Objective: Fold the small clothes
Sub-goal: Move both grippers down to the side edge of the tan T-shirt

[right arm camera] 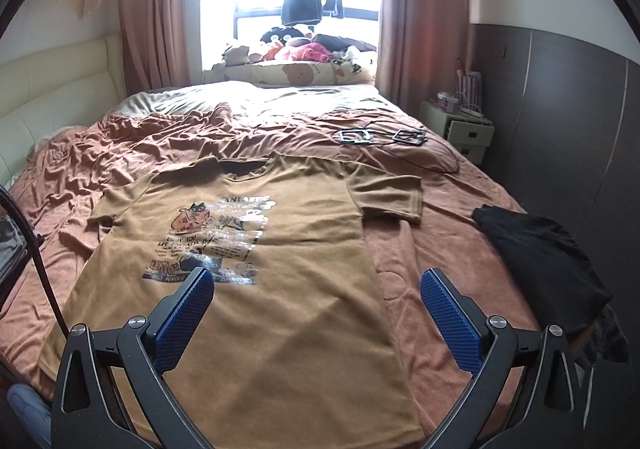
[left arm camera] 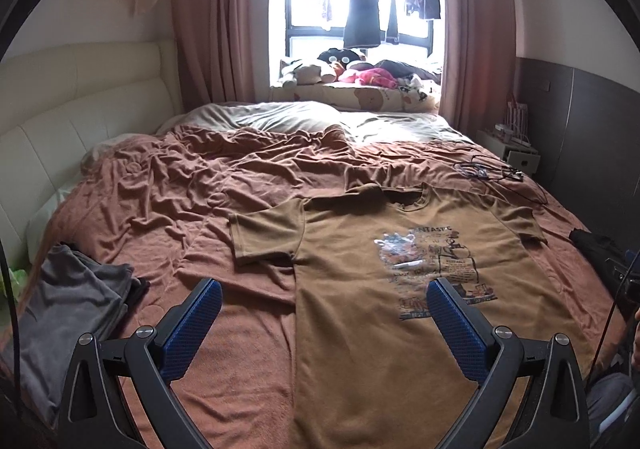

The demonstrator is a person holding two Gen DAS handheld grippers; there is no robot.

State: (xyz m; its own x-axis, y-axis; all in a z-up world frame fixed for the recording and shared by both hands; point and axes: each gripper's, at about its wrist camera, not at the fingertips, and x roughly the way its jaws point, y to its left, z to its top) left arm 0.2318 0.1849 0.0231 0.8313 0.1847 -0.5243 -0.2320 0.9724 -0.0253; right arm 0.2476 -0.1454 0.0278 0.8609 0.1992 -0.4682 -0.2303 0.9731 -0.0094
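A mustard-brown T-shirt (left arm camera: 360, 289) (right arm camera: 248, 249) with a printed cartoon on the chest lies flat, front up, on the bed, both short sleeves spread out. My left gripper (left arm camera: 324, 289) hovers open above the shirt's left side near the hem, its blue pads wide apart and holding nothing. My right gripper (right arm camera: 316, 281) also stands open, over the shirt's right lower edge, one finger above the cloth and the other above the bedspread. Neither gripper touches the shirt.
The bed carries a wrinkled rust-brown bedspread (left arm camera: 168, 185) (right arm camera: 440, 233). A grey folded garment (left arm camera: 68, 309) lies at the left edge, a black garment (right arm camera: 536, 253) at the right edge. Cables and glasses (right arm camera: 376, 137) sit beyond the shirt. A white nightstand (right arm camera: 460, 125) stands right of the bed.
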